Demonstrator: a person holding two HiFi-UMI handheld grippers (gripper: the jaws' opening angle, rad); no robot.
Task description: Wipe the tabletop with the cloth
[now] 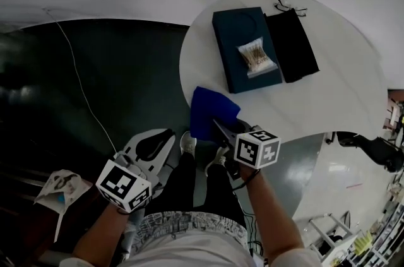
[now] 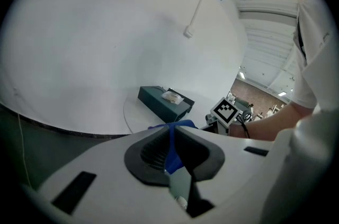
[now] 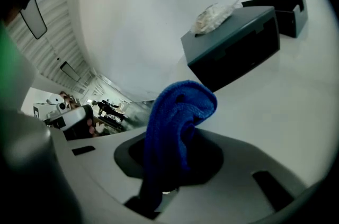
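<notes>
Cloth (image 1: 211, 109), blue and fluffy, clamped between the closed-down jaws of the right gripper (image 1: 222, 128), bunched up in a hump above them. Held at the near edge of the round white table (image 1: 334, 95), partly over the tabletop and partly past the rim above the dark floor (image 1: 139, 70). Farther back on the tabletop, well apart from the cloth: dark teal box (image 1: 235, 38) lying flat, clear packet of cotton swabs (image 1: 257, 57) on top of it, flat black pouch (image 1: 291, 45) just beside the box on its right. Left gripper (image 1: 151, 144) off the table, low over the floor to the left of the cloth, jaws drawn together to a thin slit with nothing clamped; only a sliver of the blue cloth visible through that slit, farther off. Thin white cord (image 1: 74, 70) trailing across the floor on the left. Person's legs in dark trousers (image 1: 189, 183) below, between the two grippers.
</notes>
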